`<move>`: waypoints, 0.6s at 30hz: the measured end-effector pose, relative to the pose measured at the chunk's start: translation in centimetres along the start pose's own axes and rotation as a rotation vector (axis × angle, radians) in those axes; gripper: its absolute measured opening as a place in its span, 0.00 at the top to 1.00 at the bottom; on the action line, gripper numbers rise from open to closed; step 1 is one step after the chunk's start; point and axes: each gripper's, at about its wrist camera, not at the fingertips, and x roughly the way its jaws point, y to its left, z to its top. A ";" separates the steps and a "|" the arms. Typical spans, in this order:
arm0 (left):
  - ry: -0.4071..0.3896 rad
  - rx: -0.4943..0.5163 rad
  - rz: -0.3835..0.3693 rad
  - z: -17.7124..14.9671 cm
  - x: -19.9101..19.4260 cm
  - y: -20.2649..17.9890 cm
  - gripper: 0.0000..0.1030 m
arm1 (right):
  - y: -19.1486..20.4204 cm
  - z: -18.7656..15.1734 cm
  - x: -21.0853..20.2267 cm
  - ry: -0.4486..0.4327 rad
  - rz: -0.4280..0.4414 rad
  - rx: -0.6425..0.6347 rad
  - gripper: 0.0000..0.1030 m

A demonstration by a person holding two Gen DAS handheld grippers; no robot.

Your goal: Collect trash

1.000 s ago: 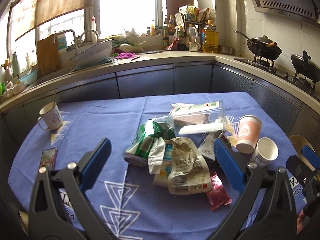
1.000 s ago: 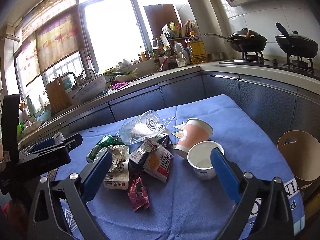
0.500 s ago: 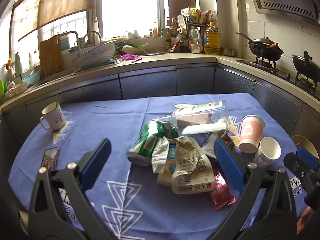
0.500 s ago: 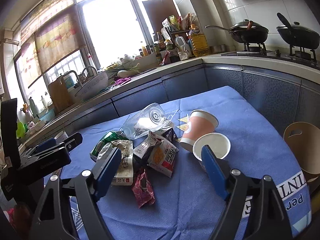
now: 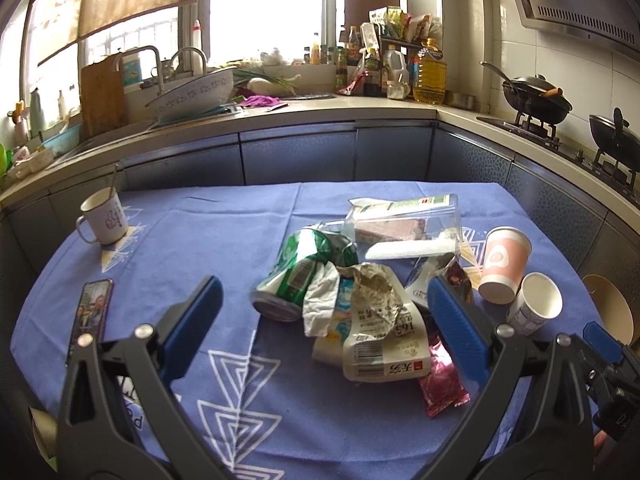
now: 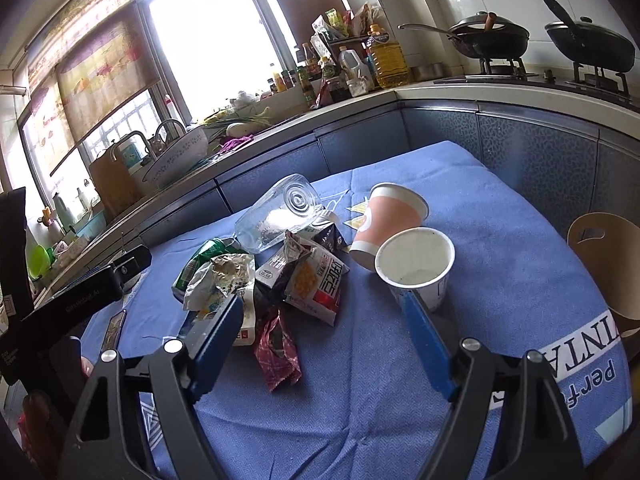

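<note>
Above the near desk (image 6: 520, 208) edge, both the left gripper (image 5: 324, 320) and the right gripper (image 6: 324, 312) stand wide, empty; the right gripper's jaws have just been closing; bare cloth surrounds the trash pile (image 5: 360, 292).

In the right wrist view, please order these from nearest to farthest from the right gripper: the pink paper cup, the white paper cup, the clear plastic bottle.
From the right gripper:
1. White paper cup, just beyond the right-hand finger.
2. Pink paper cup, behind the white one, tilted.
3. Clear plastic bottle, lying farther back, toward the left.
</note>
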 end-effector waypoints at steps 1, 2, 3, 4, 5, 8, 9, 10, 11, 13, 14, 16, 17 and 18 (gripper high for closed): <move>0.005 -0.008 -0.010 0.1 0.0 0.1 0.05 | -0.1 -0.1 0.1 0.005 0.003 0.008 0.23; 0.003 -0.030 -0.029 0.1 -0.1 0.4 0.05 | -0.3 -0.1 0.1 0.011 0.007 0.018 0.23; -0.002 -0.065 -0.046 0.1 -0.3 0.9 0.05 | -0.5 -0.3 0.1 0.016 0.010 0.027 0.23; -0.009 -0.109 -0.063 0.1 -0.5 1.4 0.05 | -0.5 -0.5 0.1 0.021 0.011 0.032 0.23; -0.012 -0.150 -0.077 0.1 -0.6 2.0 0.05 | -0.5 -0.6 0.1 0.025 0.012 0.031 0.23; -0.007 -0.145 -0.037 0.4 -0.3 2.4 0.05 | -0.4 -1.0 0.1 0.044 0.028 0.040 0.22; -0.013 -0.116 -0.010 0.5 -0.3 2.3 0.05 | -0.4 -1.3 0.1 0.055 0.039 0.048 0.22; -0.021 -0.086 0.015 0.6 -0.4 2.1 0.05 | -0.4 -1.7 0.2 0.071 0.052 0.056 0.22; -0.026 -0.060 0.032 0.6 -0.4 1.9 0.05 | -0.4 -2.0 0.3 0.090 0.059 0.061 0.20; -0.010 -0.021 0.037 0.7 -0.2 1.8 0.05 | -0.2 -2.8 0.4 0.124 0.059 0.063 0.15; 0.008 -0.008 0.032 0.6 0.1 1.7 0.05 | -0.1 -3.1 0.3 0.133 0.058 0.071 0.13; 0.029 0.003 0.020 0.4 0.5 1.8 0.05 | 0.2 -3.4 -0.4 0.123 0.052 0.066 0.09; 0.031 0.007 0.012 0.3 0.5 1.8 0.05 | 0.5 -3.5 -0.9 0.106 0.051 0.052 0.07; 0.030 0.009 0.004 0.2 0.4 1.9 0.05 | 0.7 -3.5 -1.4 0.084 0.060 0.040 0.05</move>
